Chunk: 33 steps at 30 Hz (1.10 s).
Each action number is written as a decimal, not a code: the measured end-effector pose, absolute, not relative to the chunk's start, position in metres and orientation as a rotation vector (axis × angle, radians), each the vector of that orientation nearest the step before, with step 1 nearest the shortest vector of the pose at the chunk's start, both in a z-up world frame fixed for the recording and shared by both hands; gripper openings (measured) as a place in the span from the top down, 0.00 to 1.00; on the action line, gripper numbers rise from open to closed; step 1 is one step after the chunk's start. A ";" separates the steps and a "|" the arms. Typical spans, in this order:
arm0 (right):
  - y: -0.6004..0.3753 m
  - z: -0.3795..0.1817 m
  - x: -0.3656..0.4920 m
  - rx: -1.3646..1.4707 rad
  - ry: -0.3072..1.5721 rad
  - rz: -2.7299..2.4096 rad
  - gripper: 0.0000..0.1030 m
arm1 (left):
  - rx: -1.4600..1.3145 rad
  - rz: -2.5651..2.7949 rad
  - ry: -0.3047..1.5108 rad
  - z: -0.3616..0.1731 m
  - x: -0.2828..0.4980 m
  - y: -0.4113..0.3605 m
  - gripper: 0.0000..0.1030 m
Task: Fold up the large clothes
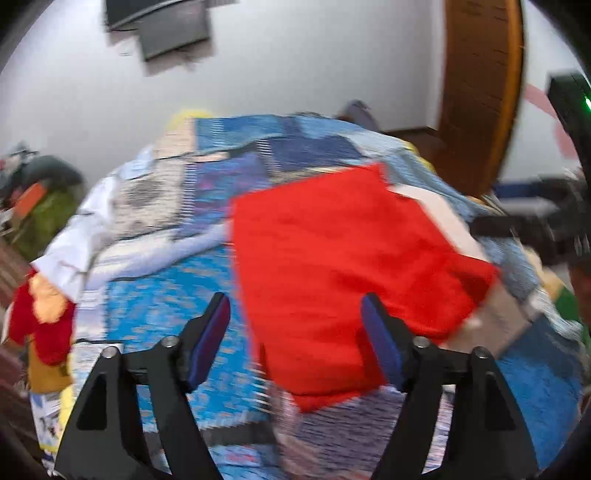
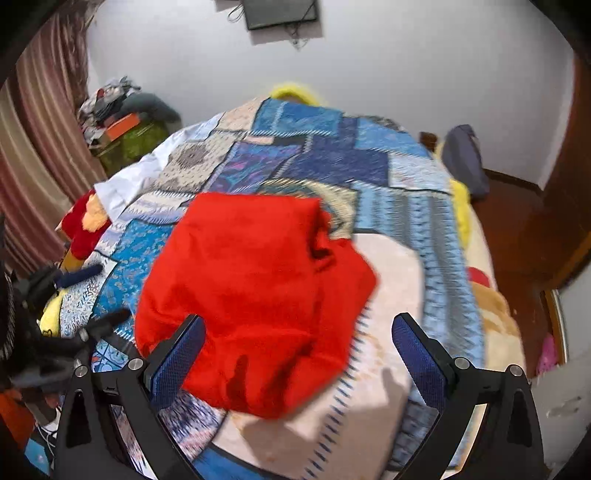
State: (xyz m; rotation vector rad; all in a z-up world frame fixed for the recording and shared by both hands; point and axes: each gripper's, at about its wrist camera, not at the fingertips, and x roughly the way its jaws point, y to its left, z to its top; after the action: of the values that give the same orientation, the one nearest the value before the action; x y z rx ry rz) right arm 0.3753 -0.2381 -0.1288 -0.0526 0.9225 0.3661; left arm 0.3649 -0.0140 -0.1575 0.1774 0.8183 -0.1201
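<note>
Near the bed's (image 2: 436,258) near edge, on the patchwork quilt (image 2: 332,147), lies the red garment (image 2: 251,288), loosely bunched. Left tool (image 1: 295,332) and right tool (image 2: 299,343) both spread, pinching nothing. Best next: pinch opposite corners, pull flat before folding.

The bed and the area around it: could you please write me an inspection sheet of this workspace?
Surface: bed under a blue patchwork quilt, with a cream blanket near the front.
Job's things: red garment lies bunched on the quilt, partly folded, held by neither claw.
Clutter: white cloth and a red and orange plush at the bed's left edge; grey bag at the right.
Grippers: left claw open; right claw open; both empty, above the garment's near edge.
Cables: wires dangle below the wall screen.
Surroundings: striped curtain, piled boxes and clothes in the corner, wooden door.
</note>
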 end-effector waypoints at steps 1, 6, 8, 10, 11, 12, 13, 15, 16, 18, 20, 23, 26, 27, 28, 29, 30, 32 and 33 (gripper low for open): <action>-0.229 -0.136 0.379 -0.056 0.940 0.373 0.02 | 0.171 -0.098 0.826 -0.162 0.370 -0.005 0.26; -0.200 -0.200 0.395 -0.110 1.102 0.382 0.03 | 0.138 -0.089 0.973 -0.209 0.391 0.017 0.25; -0.200 -0.224 0.394 -0.149 1.154 0.374 0.03 | 0.141 -0.104 0.998 -0.226 0.389 0.018 0.24; -0.209 -0.240 0.391 -0.156 1.175 0.378 0.03 | 0.141 -0.108 0.991 -0.237 0.385 0.021 0.18; -0.215 -0.242 0.390 -0.139 1.180 0.390 0.02 | 0.160 -0.100 0.975 -0.241 0.380 0.022 0.17; -0.225 -0.243 0.390 -0.115 1.194 0.393 0.02 | 0.176 -0.098 0.966 -0.244 0.375 0.022 0.16; -0.235 -0.244 0.390 -0.096 1.208 0.382 0.02 | 0.178 -0.102 0.965 -0.246 0.371 0.025 0.16; -0.250 -0.244 0.388 -0.058 1.219 0.386 0.02 | 0.161 -0.112 0.985 -0.245 0.367 0.031 0.14; -0.256 -0.244 0.387 -0.050 1.221 0.383 0.02 | 0.152 -0.110 1.009 -0.244 0.363 0.036 0.15; -0.263 -0.242 0.379 -0.065 1.215 0.363 0.02 | 0.171 -0.069 1.043 -0.246 0.357 0.045 0.15; -0.266 -0.238 0.372 -0.098 1.199 0.336 0.02 | 0.192 -0.059 1.054 -0.246 0.347 0.050 0.16; -0.264 -0.229 0.365 -0.159 1.180 0.289 0.02 | 0.177 -0.106 1.078 -0.248 0.331 0.052 0.16; -0.259 -0.210 0.360 -0.190 1.125 0.263 0.02 | 0.188 -0.149 1.058 -0.249 0.326 0.040 0.16; -0.260 -0.204 0.359 -0.182 1.109 0.267 0.02 | 0.188 -0.165 1.052 -0.250 0.327 0.034 0.16; -0.257 -0.197 0.359 -0.164 1.095 0.282 0.02 | 0.185 -0.178 1.053 -0.252 0.331 0.028 0.16; -0.253 -0.191 0.359 -0.129 1.084 0.307 0.02 | 0.180 -0.186 1.058 -0.255 0.336 0.023 0.16; -0.250 -0.188 0.360 -0.103 1.084 0.328 0.02 | 0.172 -0.192 1.060 -0.258 0.340 0.018 0.16; -0.241 -0.188 0.362 -0.050 1.102 0.379 0.02 | 0.157 -0.205 1.072 -0.265 0.350 0.011 0.16; -0.235 -0.193 0.364 -0.041 1.119 0.392 0.02 | 0.149 -0.206 1.083 -0.271 0.355 0.008 0.15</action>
State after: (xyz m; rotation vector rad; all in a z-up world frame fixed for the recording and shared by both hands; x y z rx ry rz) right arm 0.3636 -0.2354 -0.1927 -0.0414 1.1189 0.3921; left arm 0.3548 0.0077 -0.2714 0.1489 1.0829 -0.2059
